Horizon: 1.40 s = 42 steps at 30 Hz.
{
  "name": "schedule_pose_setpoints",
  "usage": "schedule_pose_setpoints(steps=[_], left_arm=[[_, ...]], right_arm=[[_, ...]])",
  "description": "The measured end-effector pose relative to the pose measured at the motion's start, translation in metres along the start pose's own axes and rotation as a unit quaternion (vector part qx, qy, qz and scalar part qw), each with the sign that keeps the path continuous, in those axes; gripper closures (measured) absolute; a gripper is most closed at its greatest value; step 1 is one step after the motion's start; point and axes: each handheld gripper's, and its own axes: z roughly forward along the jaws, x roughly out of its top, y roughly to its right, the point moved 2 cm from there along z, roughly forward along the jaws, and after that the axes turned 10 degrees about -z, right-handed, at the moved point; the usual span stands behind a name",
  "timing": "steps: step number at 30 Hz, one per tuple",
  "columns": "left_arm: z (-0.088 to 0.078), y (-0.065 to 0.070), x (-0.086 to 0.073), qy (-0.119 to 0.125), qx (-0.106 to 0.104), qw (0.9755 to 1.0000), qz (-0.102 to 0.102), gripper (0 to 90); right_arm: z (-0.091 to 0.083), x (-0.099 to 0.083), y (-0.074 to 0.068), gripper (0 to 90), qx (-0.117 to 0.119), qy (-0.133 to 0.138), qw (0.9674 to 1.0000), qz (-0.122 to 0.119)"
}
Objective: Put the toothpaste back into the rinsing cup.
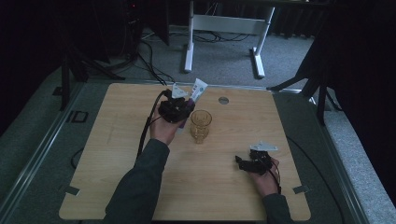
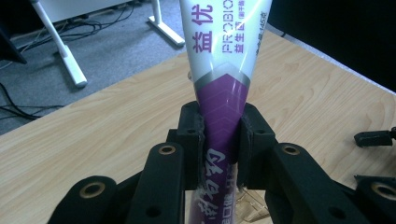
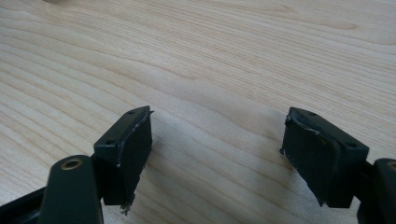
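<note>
tube (image 2: 223,100): top cut off by upper edge, lower end behind jaws | small print unreadable | glass (image 1: 200,126): contents too dim to tell

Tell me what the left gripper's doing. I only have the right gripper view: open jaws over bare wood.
Observer: The left gripper is shut on a tube, white above and purple below. The pads clamp the purple part.
Operator: Anything else on the table?
Observer: One glass, amber, upright near the middle. In the high view it stands just right of the left gripper.
Operator: Is the tube in the glass?
Observer: Cannot tell. The tube's wide end sticks up past the gripper, away from the person; its lower end is hidden by the jaws.
</note>
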Motion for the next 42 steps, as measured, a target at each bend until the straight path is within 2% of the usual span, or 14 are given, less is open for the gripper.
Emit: schedule_pose_setpoints(steps=[14, 25, 42], left_arm=[[0.005, 0.003, 0.002, 0.022, -0.004, 0.9997, -0.009, 74.2], [0.011, 0.003, 0.004, 0.029, -0.009, 0.9994, -0.018, 74.1], [0.015, 0.012, 0.016, 0.041, -0.016, 0.9990, -0.011, 74.1]], right_arm=[[0.000, 0.000, 0.000, 23.9, 0.000, 0.000, 1.0000, 0.000], [0.000, 0.000, 0.000, 23.8, 0.000, 0.000, 1.0000, 0.001], [0.000, 0.000, 0.000, 23.7, 0.001, 0.000, 1.0000, 0.001]])
